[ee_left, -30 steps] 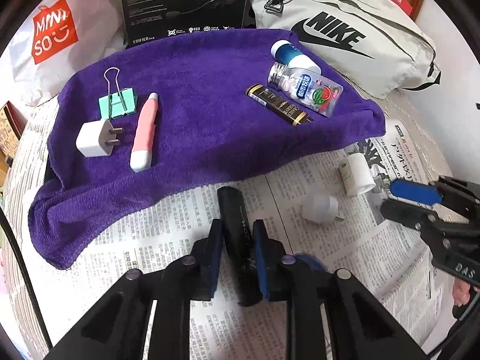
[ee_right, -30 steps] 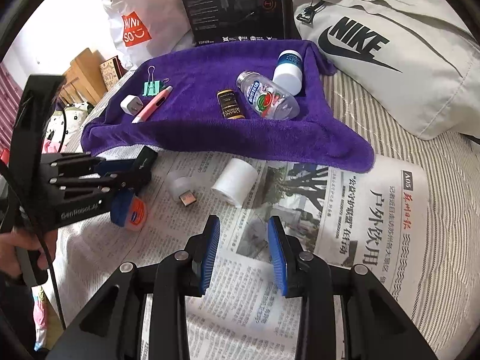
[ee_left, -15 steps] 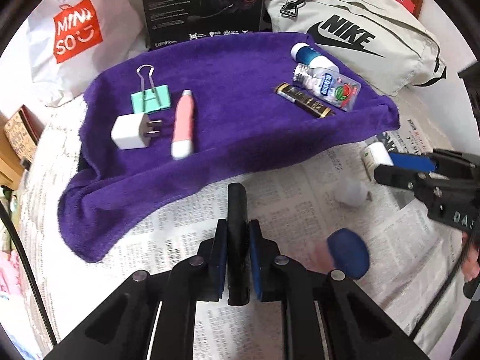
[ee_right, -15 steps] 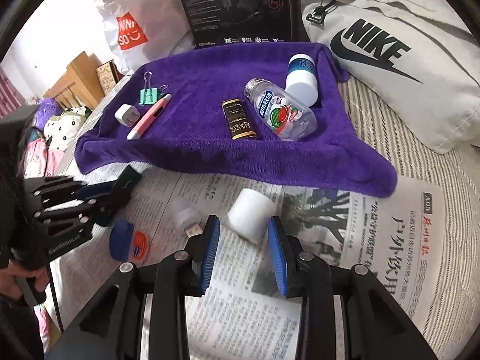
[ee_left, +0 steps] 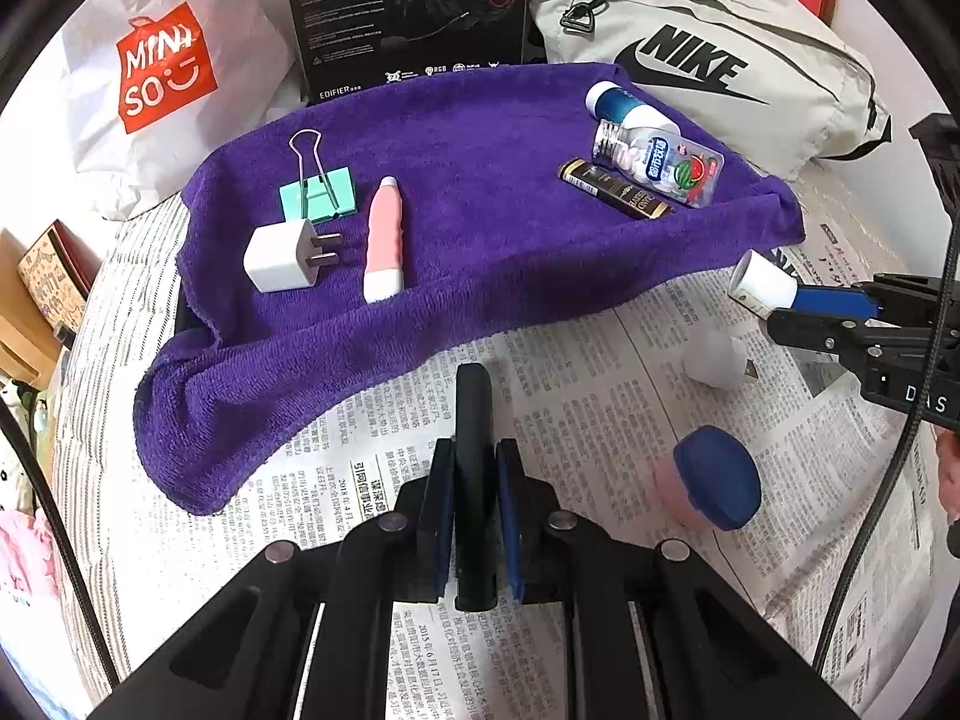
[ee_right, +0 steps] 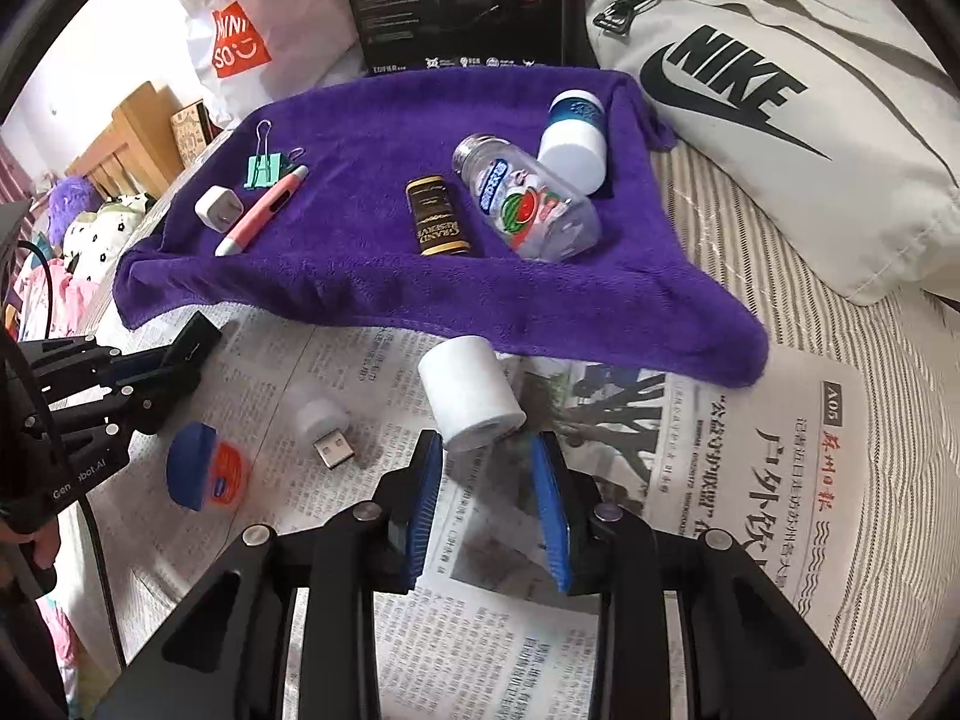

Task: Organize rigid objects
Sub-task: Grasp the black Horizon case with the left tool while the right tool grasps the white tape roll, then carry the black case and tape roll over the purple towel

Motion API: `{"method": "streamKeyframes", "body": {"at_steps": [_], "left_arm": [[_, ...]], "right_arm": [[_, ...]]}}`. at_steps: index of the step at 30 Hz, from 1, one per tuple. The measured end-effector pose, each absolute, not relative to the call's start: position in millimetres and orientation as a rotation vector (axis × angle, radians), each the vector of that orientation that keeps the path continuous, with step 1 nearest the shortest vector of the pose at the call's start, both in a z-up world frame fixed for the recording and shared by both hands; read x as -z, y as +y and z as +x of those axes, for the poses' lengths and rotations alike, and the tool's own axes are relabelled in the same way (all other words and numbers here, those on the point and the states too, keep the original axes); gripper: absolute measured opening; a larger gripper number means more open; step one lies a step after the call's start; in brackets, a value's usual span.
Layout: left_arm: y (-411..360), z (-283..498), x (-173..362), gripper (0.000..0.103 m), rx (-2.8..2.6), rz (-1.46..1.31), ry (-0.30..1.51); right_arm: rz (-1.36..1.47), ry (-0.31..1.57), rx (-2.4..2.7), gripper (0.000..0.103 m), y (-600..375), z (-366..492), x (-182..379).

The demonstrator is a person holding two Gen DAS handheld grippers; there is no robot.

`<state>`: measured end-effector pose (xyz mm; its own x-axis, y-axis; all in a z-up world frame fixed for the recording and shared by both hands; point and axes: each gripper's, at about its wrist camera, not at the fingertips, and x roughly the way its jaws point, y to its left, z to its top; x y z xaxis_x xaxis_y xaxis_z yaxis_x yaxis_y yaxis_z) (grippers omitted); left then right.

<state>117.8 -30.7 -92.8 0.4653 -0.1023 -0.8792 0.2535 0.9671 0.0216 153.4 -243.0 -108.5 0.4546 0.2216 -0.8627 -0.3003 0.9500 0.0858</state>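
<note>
left gripper [ee_left: 474, 480] clamped on stiff black bar [ee_left: 473, 414], lower centre | right gripper [ee_right: 487, 480] closing, pads not yet on the light, rigid, slippery white cylinder [ee_right: 469, 393] at centre; take it across its round sides

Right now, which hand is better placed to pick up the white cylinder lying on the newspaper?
Right. Its tool is empty, closing just in front of the white plastic cylinder. The left tool is shut on a flat black bar.

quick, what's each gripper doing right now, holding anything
left gripper: shut on the black bar.
right gripper: jaws closing, white cylinder at their tips, not gripped yet.
</note>
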Motion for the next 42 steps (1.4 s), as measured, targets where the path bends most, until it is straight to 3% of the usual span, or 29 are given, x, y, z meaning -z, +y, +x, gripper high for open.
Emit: {"method": "streamKeyframes", "body": {"at_steps": [19,24,28,32,35,42], "left_arm": [[-9,110,93,0.016,0.273,0.059,1.049],[-21,105,93,0.038,0.293,0.102,1.04],[-31,103,95,0.039,0.259,0.163,1.028],[-23,105,94,0.03,0.246,0.121,1.029],[-16,106,93,0.015,0.235,0.106,1.033],[-11,104,91,0.013,0.256,0.075,1.038]], "right_arm": [[-0.15,1.044,-0.333,0.03,-243,150,112],[-0.182,1.027,-0.323,0.03,-240,145,115],[-0.17,1.021,-0.33,0.03,-241,147,115],[-0.173,1.016,-0.333,0.03,-241,147,116],[-0.172,1.013,-0.334,0.03,-241,147,116],[-0.159,1.024,-0.347,0.03,-242,146,113]]}}
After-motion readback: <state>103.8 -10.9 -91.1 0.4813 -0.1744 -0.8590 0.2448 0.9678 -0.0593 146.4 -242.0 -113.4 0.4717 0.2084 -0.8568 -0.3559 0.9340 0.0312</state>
